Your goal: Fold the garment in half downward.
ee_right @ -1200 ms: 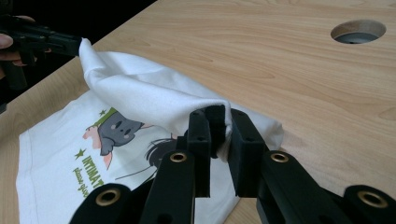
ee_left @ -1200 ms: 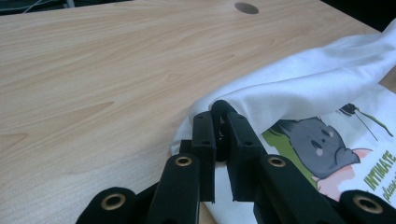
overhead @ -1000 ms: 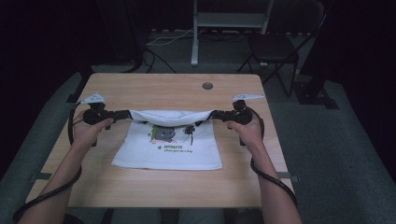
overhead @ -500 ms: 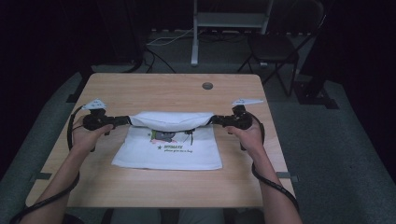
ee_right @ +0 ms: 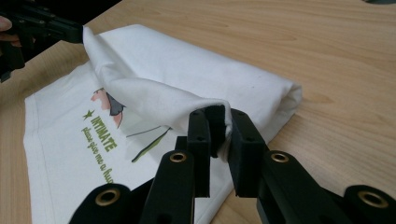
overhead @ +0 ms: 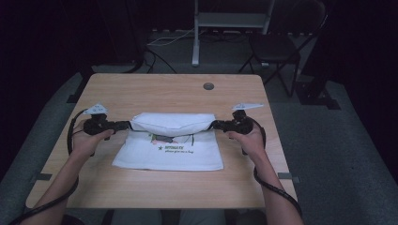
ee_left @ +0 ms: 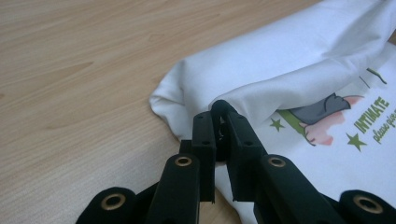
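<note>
A white cloth (overhead: 173, 154) with a green printed slogan and a small picture lies on the wooden table (overhead: 164, 93). Its far part is folded over and lifted into a puffy roll between my two grippers. The left gripper (overhead: 129, 125) is shut on the roll's left corner, and the right gripper (overhead: 213, 124) is shut on its right corner. In the left gripper view the jaws (ee_left: 219, 115) pinch a fold of the cloth (ee_left: 280, 60). The right gripper (ee_right: 217, 116) pinches the cloth (ee_right: 187, 65) the same way, with the left gripper (ee_right: 51, 28) farther off holding the other corner.
A dark round grommet (overhead: 208, 86) sits in the table near its far edge. Behind the table stand a chair (overhead: 277, 47) and a metal stand (overhead: 230, 18), with cables on the floor. Bare wood lies to both sides of the cloth.
Both grippers have drawn the held edge slightly toward the person. The lifted fold now covers more of the print.
</note>
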### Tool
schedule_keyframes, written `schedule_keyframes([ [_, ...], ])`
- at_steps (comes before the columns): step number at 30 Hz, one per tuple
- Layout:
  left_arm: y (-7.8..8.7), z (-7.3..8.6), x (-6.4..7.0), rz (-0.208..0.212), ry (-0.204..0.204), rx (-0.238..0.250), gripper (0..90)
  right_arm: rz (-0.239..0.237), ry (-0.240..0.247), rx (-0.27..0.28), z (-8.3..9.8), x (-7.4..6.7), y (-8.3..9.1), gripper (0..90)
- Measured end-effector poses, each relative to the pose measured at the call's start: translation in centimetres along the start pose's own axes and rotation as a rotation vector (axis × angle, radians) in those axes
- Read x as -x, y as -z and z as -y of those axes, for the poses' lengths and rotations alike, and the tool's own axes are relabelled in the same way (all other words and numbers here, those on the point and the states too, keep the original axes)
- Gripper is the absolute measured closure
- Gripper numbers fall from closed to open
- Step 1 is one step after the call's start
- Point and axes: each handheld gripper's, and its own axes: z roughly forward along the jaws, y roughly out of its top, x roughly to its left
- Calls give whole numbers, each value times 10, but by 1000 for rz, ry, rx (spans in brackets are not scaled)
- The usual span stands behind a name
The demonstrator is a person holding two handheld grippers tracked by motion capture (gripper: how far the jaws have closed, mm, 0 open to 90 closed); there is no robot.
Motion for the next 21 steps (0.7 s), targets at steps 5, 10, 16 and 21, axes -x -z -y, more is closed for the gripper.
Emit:
schedule_keyframes([
  [5,2,3,2,2,-6,-8,828,-3,0,-10,5,-2,0,804],
  [10,4,5,5,6,-13,-8,828,0,11,-15,7,-4,1,804],
  [16,4,11,6,2,-24,-19,828,-1,20,-27,10,-6,3,804],
  [21,6,12,9,-3,-40,-26,828,1,32,-41,12,-7,4,804],
])
